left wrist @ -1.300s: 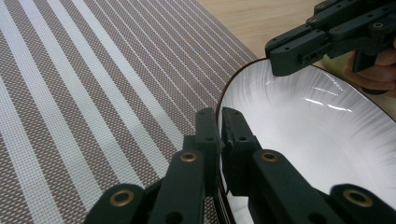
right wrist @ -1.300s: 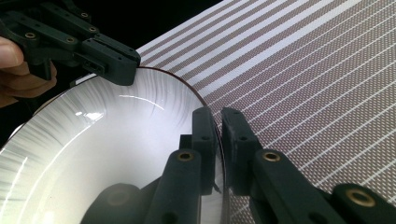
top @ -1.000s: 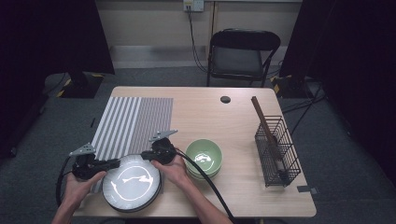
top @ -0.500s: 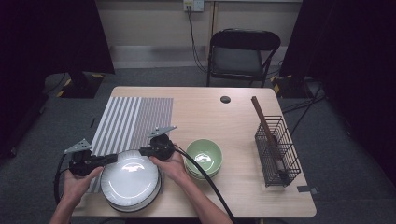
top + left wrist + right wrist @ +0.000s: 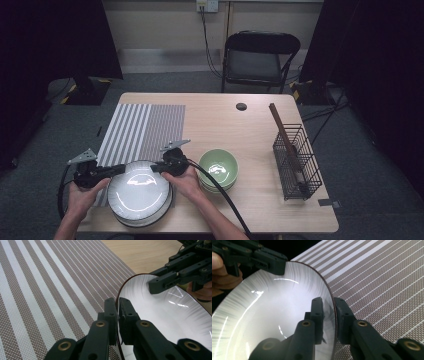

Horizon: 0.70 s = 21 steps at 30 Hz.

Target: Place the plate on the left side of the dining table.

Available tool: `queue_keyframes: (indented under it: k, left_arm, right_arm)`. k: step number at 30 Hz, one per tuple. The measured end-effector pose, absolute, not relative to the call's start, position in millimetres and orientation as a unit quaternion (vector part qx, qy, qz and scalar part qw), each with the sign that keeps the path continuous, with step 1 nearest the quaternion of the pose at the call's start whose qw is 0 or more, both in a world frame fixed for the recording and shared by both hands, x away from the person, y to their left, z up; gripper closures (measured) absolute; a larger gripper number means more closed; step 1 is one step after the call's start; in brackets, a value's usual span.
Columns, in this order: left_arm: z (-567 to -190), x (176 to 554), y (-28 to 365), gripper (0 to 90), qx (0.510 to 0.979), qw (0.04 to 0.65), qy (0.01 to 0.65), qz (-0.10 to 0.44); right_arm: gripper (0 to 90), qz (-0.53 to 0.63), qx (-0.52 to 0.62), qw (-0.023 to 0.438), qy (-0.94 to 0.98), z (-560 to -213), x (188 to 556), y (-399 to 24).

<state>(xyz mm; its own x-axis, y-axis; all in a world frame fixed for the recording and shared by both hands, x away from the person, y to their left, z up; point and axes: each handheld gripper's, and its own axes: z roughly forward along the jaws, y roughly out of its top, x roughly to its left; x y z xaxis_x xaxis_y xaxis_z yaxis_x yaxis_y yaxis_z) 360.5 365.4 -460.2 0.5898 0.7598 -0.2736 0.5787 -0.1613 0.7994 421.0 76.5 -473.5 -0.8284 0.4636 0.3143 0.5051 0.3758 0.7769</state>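
Already both grippers pinch one white plate by opposite rim edges, above the stack at the table's near-left corner.

Left gripper (image 5: pixel 117 306) clamps the plate (image 5: pixel 140 186) rim; right gripper (image 5: pixel 329 305), its jaws just easing wider, straddles the far rim, rim between the pads. Judging by this, the lift is done; placing remains, perhaps on the striped mat (image 5: pixel 142 127). Green bowls (image 5: pixel 218 167) sit nested nearby; the wire basket (image 5: pixel 296 162) holds a wooden stick (image 5: pixel 285 140).
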Motion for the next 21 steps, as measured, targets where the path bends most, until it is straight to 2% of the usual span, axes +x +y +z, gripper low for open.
queue_keyframes:
  k: [5,7,10,13,21]
  left_arm:
    - [-460,358,364,83.8,0.759,0.466,0.444,0.1]
    - [-460,355,365,79.4,0.758,0.465,0.446,0.1]
    - [-463,352,366,77.8,0.759,0.459,0.452,0.095]
    - [-464,353,367,82.7,0.755,0.466,0.453,0.086]
    - [-456,362,368,83.9,0.753,0.467,0.453,0.098]
  right_arm:
    - [84.1,-0.487,-0.297,0.024,-0.821,-472,423,73]
    - [84.2,-0.488,-0.297,0.023,-0.82,-471,423,73]
    - [84.4,-0.489,-0.297,0.023,-0.82,-471,422,73]
    - [85.3,-0.495,-0.297,0.018,-0.816,-469,422,72]
    - [85.5,-0.505,-0.291,0.002,-0.813,-461,428,74]
